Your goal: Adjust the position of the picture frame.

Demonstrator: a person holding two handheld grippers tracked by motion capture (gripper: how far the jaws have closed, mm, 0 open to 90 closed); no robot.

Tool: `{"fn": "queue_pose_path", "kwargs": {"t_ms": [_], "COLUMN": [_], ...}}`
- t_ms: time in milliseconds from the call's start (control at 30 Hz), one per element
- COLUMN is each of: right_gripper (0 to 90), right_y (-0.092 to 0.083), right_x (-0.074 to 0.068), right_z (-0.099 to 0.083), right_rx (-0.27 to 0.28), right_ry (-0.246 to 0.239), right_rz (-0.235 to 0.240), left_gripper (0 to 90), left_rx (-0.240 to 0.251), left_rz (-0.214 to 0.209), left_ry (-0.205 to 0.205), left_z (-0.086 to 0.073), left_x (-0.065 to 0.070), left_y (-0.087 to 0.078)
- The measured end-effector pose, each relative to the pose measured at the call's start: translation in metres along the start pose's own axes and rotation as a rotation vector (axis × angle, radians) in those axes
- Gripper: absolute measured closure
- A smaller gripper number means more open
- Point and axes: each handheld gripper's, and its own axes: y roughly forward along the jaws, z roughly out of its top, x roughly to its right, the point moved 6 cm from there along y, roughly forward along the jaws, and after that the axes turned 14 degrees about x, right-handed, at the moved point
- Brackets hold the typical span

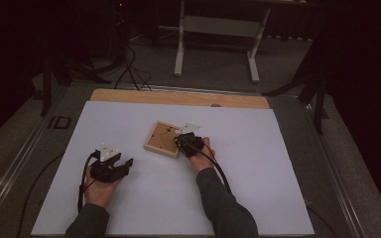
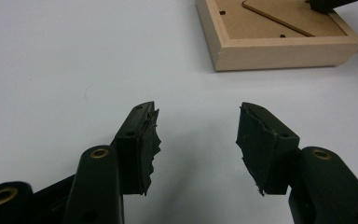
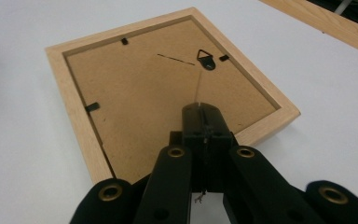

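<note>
Left to right, then. Far left of the high view: left gripper [image 1: 125,165], black, in a hand resting on the white table sheet [image 1: 248,198], well apart from everything else. Jaws released, a wide gap and nothing in it; from its own camera [image 2: 196,140], just bare sheet between the two pads [image 2: 256,144], both wrapped in ragged black tape with torn, jagged edges. Brass-coloured rivets on the matt black arms.

Middle of the sheet: small square picture frame of pale wood [image 1: 162,139], lying face down and turned at an angle to the table edges. Looks unfinished, smooth light timber with mitred-looking corners, rim standing proud of a recessed brown fibreboard back [image 3: 144,102]. Board matt and slightly fuzzy. Small black retaining tabs [image 3: 92,107] along the inner edge, one black triangular hanging hook [image 3: 206,59] near one side, a thin slit beside it. From the left gripper's camera, the same frame [image 2: 279,49] up at the top right, thick side wall catching the light.

Right of that: right gripper [image 1: 184,141], black, right up against the frame's near right edge. Jaws clenched tight together [image 3: 200,108], tip over the backing board just inside the rim. Whether anything is pinched between them: can't tell. Thin pale line running from the tip toward the hook.

Beyond the sheet, a bare strip of light wooden tabletop [image 1: 178,97].
</note>
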Motion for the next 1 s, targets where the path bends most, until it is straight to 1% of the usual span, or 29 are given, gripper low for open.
{"fn": "queue_pose_path", "kwargs": {"t_ms": [167,300,367,400,500,567,667,733,800,867,1000], "right_gripper": [89.9,89.9,89.9,89.9,89.9,89.9,90.0,90.0,90.0,90.0,90.0], "right_y": [-0.005,-0.01,-0.01,-0.012,-0.015,-0.015,-0.019,-0.02,-0.022,-0.023,-0.025], "right_x": [-0.005,-0.011,-0.012,-0.015,-0.019,-0.02,-0.026,-0.028,-0.032,-0.034,-0.04], "right_z": [-0.002,-0.004,-0.004,-0.004,-0.004,-0.005,-0.007,-0.007,-0.007,-0.007,-0.007], "right_rx": [0.01,0.001,0.0,-0.007,-0.012,-0.011,0.001,0.001,-0.005,-0.01,-0.012], "right_ry": [-0.008,-0.025,-0.029,-0.031,-0.04,-0.043,-0.052,-0.05,-0.061,-0.057,-0.055], "right_rz": [0.01,0.025,0.028,0.034,0.046,0.047,0.056,0.059,0.068,0.07,0.088], "left_gripper": [46.9,46.9,46.8,46.8,46.8,46.9,46.9,46.9,46.9,46.9,47.0], "left_rx": [0.0,-0.003,-0.003,-0.003,-0.002,-0.003,-0.003,-0.005,-0.008,-0.007,-0.009], "left_rz": [-0.002,-0.003,-0.004,-0.004,-0.005,-0.006,-0.007,-0.007,-0.008,-0.009,-0.013], "left_ry": [0.002,0.006,0.007,0.005,0.005,0.006,0.008,0.008,0.013,0.013,0.011], "left_z": [0.0,0.0,0.0,0.0,0.0,0.0,0.0,-0.001,-0.001,-0.001,-0.001], "left_x": [0.001,0.001,0.001,0.002,0.002,0.002,0.002,0.003,0.003,0.003,0.004], "left_y": [0.0,0.0,0.0,0.0,0.001,0.0,0.001,0.001,0.001,0.001,0.002]}}
